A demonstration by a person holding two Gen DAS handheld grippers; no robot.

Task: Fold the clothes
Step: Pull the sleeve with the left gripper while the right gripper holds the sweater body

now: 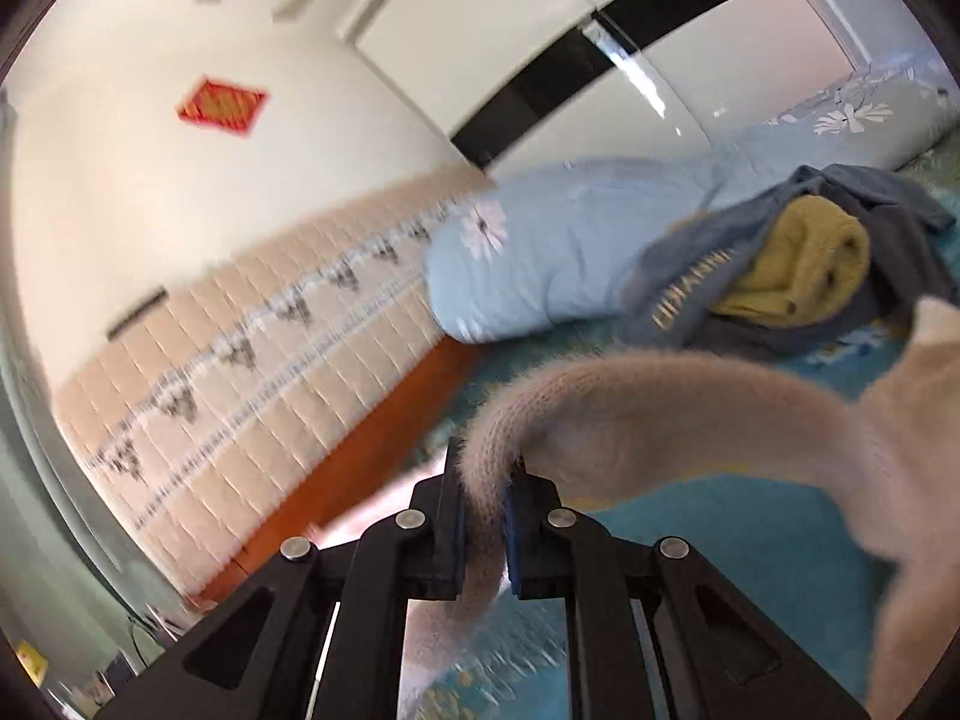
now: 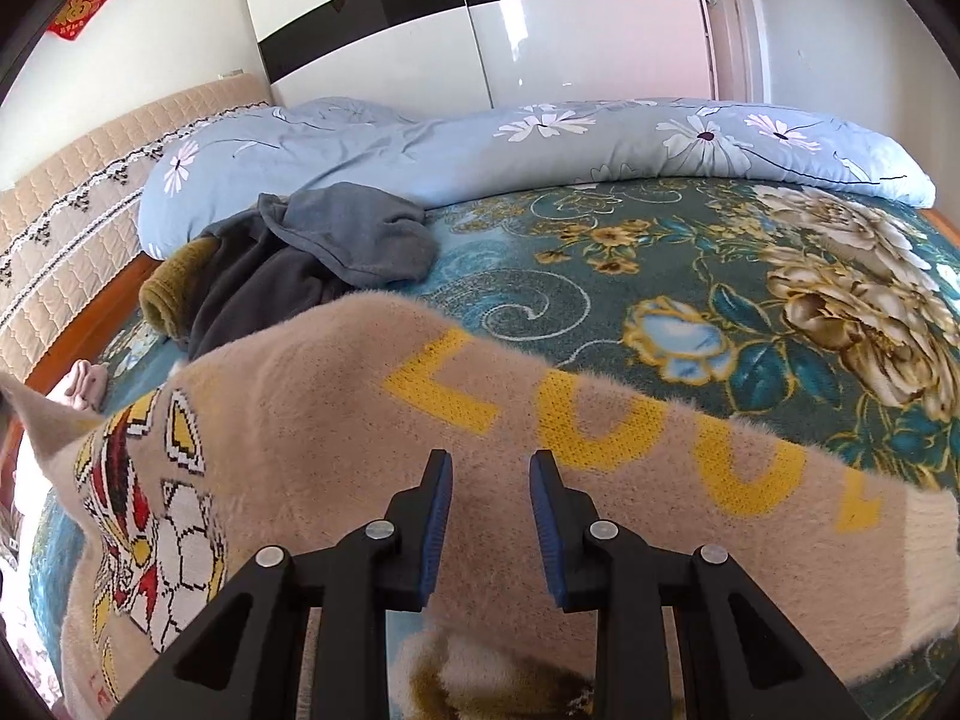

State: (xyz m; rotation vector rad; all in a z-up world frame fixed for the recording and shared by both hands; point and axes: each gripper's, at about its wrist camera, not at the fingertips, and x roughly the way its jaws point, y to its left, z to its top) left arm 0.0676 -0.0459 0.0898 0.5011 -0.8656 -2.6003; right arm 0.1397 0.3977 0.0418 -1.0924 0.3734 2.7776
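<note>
A fuzzy beige sweater point(image 2: 336, 396) with yellow letters and a flower pattern hangs lifted over the bed. My left gripper point(image 1: 485, 468) is shut on an edge of the beige sweater point(image 1: 660, 408), which arcs away to the right. My right gripper point(image 2: 491, 462) is open, its blue pads apart just above the sweater's front, holding nothing. A pile of grey and olive clothes point(image 2: 288, 258) lies at the bed's far left; it also shows in the left wrist view point(image 1: 798, 264).
The bed has a teal floral cover point(image 2: 750, 300). A light blue flowered duvet point(image 2: 480, 144) is rolled along the far side. A padded beige headboard point(image 1: 240, 360) stands to the left. A small pink cloth point(image 2: 87, 381) lies at the bed's left edge.
</note>
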